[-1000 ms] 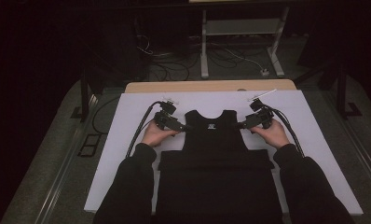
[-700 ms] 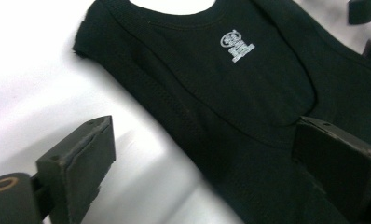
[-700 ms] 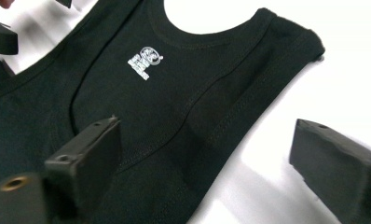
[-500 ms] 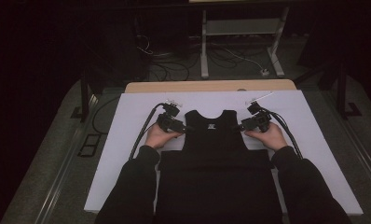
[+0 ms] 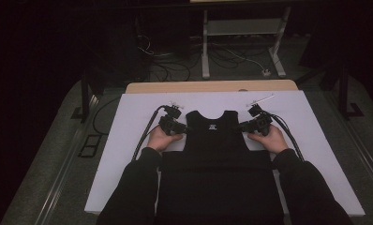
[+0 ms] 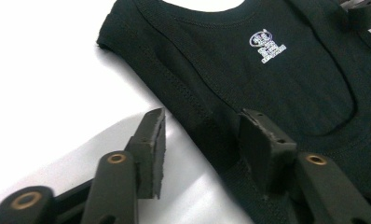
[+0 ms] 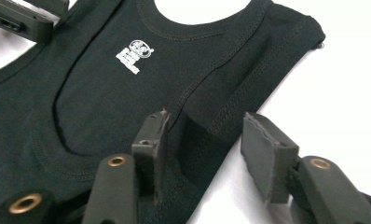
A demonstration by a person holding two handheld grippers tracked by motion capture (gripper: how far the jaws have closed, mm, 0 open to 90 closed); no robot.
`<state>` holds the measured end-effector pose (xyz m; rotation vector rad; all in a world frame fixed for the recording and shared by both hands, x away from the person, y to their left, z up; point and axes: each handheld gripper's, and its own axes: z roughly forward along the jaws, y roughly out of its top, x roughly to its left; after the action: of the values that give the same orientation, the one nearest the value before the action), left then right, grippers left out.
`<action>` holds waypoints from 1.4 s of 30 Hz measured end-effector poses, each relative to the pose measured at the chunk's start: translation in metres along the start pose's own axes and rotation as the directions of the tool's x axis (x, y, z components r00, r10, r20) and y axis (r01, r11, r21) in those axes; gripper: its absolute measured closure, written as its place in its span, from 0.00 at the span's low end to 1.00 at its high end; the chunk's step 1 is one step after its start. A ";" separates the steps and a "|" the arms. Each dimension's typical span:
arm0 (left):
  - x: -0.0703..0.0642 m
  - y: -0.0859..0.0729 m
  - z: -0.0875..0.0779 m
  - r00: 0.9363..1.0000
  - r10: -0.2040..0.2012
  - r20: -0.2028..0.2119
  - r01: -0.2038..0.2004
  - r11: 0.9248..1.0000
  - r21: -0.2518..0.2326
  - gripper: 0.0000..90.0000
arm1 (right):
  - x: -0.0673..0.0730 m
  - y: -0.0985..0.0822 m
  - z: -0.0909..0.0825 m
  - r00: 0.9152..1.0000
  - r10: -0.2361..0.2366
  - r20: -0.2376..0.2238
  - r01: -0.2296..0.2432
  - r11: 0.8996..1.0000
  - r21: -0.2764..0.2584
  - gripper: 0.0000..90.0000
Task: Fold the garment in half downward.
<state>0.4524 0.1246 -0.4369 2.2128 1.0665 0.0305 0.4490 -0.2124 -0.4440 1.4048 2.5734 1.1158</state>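
A black sleeveless top (image 5: 216, 154) lies flat on the white table cover (image 5: 123, 159), neck away from me, with a small white logo (image 6: 267, 45) below the neckline. My left gripper (image 5: 181, 130) sits at its left armhole and my right gripper (image 5: 244, 126) at its right armhole. In the left gripper view the jaws (image 6: 202, 126) straddle the armhole hem, one pad over the white cover and one over the cloth. In the right gripper view the jaws (image 7: 207, 123) straddle the other hem the same way. Both pairs have just been closing, with gaps still beside the cloth.
A bare wooden strip (image 5: 212, 86) runs behind the cover's far edge. A thin white stick (image 5: 262, 99) lies near the back right. Beyond the table are a metal stand (image 5: 243, 28) and floor cables (image 5: 222, 54). Each gripper's cable trails outward along the cover.
Both hands have stayed at the armholes. The jaws of both grippers stand narrower around the hems than before.
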 end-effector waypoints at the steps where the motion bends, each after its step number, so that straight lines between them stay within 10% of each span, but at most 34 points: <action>1: 0.000 0.000 0.000 1.000 0.000 0.000 0.000 1.000 0.000 0.59 | 0.001 0.000 0.000 1.000 -0.006 0.005 0.006 1.000 0.001 0.60; 14: -0.013 -0.005 0.007 0.999 -0.054 0.001 0.054 0.998 -0.038 0.94 | 0.021 -0.003 0.009 1.000 -0.004 -0.009 0.004 1.000 0.009 0.93; 42: -0.028 -0.002 -0.034 0.998 -0.011 0.063 0.021 0.986 -0.167 0.96 | 0.025 -0.005 -0.036 0.995 0.062 -0.079 -0.072 0.990 -0.125 0.94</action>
<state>0.4226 0.1252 -0.4043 2.0410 1.0104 0.0429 0.4189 -0.2164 -0.4118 1.4577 2.4682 1.3412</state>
